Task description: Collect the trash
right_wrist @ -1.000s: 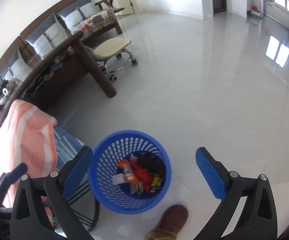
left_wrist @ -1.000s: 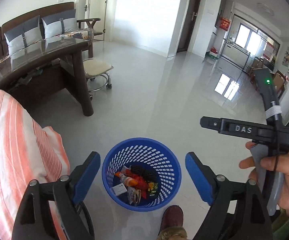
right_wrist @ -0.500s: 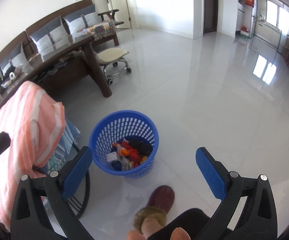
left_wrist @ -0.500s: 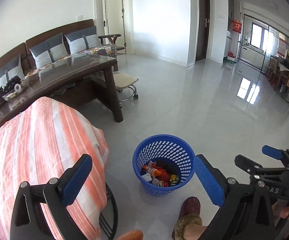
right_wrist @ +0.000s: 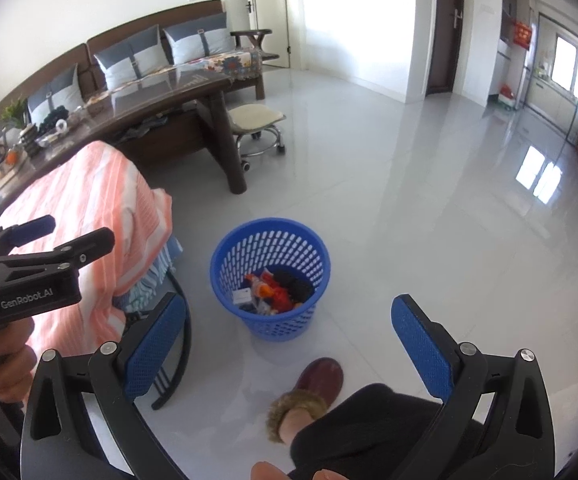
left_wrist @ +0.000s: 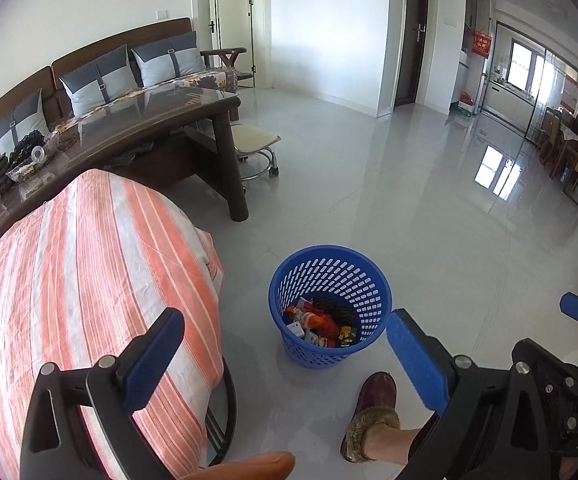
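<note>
A blue mesh basket (left_wrist: 317, 354) stands on the pale tiled floor with trash (left_wrist: 321, 322) in its bottom: orange and red wrappers, a white card, something black. My left gripper (left_wrist: 285, 320) hangs above and short of it, open and empty. In the right wrist view the basket (right_wrist: 277, 326) and its trash (right_wrist: 277, 292) lie ahead of my right gripper (right_wrist: 289, 300), also open with nothing between its blue pads. The left gripper (right_wrist: 83, 229) shows at that view's left edge in a hand.
A chair draped in orange-striped cloth (left_wrist: 89, 280) stands left of the basket. Behind it are a dark wooden table (left_wrist: 149, 128), a wheeled stool (left_wrist: 255, 140) and a sofa (left_wrist: 129, 68). A person's slippered foot (left_wrist: 373, 400) rests just before the basket.
Both grippers have drawn back and up from over the basket, which now looks smaller and farther off. The striped chair and the foot have come further into view.
</note>
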`<state>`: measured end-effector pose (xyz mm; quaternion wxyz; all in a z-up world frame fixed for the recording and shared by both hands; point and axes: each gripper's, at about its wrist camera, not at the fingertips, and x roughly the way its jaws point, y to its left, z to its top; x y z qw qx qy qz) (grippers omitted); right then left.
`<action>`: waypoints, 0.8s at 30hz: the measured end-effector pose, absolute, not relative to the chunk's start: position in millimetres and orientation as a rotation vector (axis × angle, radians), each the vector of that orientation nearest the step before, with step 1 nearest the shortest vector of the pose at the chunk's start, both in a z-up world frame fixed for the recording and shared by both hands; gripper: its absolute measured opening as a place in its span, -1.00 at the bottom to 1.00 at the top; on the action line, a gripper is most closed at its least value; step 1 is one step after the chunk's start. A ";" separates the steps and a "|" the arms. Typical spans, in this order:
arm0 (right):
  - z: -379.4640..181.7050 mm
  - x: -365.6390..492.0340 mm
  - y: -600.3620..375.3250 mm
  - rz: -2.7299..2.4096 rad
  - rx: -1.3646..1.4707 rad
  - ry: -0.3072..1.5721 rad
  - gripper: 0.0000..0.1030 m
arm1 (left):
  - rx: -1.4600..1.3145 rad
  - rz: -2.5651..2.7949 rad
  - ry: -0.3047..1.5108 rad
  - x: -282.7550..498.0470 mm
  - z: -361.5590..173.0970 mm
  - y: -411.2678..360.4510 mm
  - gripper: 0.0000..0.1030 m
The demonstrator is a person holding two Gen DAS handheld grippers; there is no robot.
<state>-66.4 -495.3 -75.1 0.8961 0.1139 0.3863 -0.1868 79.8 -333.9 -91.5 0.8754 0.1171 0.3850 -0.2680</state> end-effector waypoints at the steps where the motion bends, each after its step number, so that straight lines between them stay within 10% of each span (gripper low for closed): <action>1: -75.8 -65.7 -494.1 -0.387 0.238 0.803 0.99 | 0.245 -0.562 0.805 79.5 -92.0 -333.6 1.00; 24: -88.3 -63.4 -480.5 -0.381 0.265 0.852 0.99 | 0.235 -0.597 0.850 80.4 -98.4 -334.4 1.00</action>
